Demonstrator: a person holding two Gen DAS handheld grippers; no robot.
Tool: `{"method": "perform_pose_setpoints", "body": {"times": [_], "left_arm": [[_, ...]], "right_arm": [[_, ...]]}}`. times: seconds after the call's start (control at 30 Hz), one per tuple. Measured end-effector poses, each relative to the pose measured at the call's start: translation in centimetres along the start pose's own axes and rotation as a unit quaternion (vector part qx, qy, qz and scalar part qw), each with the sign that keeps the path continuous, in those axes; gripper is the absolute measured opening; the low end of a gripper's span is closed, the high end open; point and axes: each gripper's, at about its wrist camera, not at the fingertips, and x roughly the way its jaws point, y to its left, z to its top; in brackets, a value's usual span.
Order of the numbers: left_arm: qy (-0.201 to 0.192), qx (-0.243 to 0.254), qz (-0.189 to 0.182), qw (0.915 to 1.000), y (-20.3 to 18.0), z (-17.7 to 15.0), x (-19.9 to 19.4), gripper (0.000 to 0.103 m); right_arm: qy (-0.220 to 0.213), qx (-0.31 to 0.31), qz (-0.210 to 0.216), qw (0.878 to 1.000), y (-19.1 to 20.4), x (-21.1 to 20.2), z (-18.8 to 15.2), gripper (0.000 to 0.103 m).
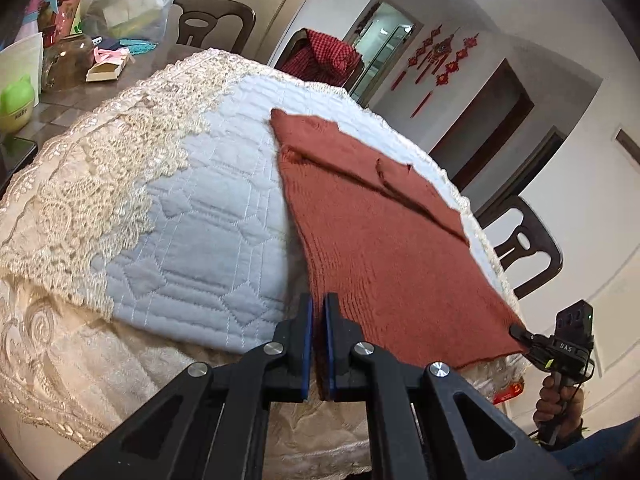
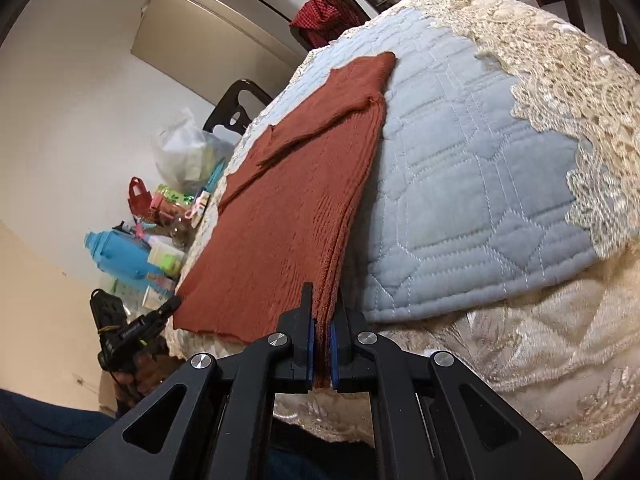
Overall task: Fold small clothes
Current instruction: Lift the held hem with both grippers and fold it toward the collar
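Both grippers — left (image 1: 319, 312) and right (image 2: 322, 312) — pinch the sweater's (image 1: 380, 232) near corners at the table's (image 1: 192, 216) near edge.

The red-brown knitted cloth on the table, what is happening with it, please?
A person is folding a rust-red knitted garment that lies on a quilted pale blue mat over a lace tablecloth. The left gripper is shut on one near corner of its hem, and the right gripper is shut on the other near corner. One sleeve is already folded across the body. The rest lies flat; the near edge hangs held at the table's edge.
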Motion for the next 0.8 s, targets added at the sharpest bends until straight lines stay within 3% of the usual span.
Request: {"method": "perform_pose_setpoints", "body": {"times": [0.27,0.5,0.67,0.8], "left_arm": [[-0.068,-0.023,-0.031,0.997,0.1,3.6,-1.5,0.007],[-0.115,-0.026,-0.06,0.9912,-1.1,9.6,0.7,0.007],[-0.119,-0.026,-0.062,0.9906,-1.8,14.5,3.9,0.007],[-0.094,-0.039,-0.051,0.9936,-1.3,17.5,8.0,0.007]], "right_arm": [[-0.032,-0.019,0.038,0.999,1.4,-1.3,2.0,0.005],[-0.085,-0.033,0.073,0.993,2.9,-1.0,7.4,0.005],[-0.104,-0.034,0.07,0.991,3.7,0.5,12.5,0.005],[-0.095,-0.015,0.063,0.993,3.0,3.3,16.8,0.005]]}}
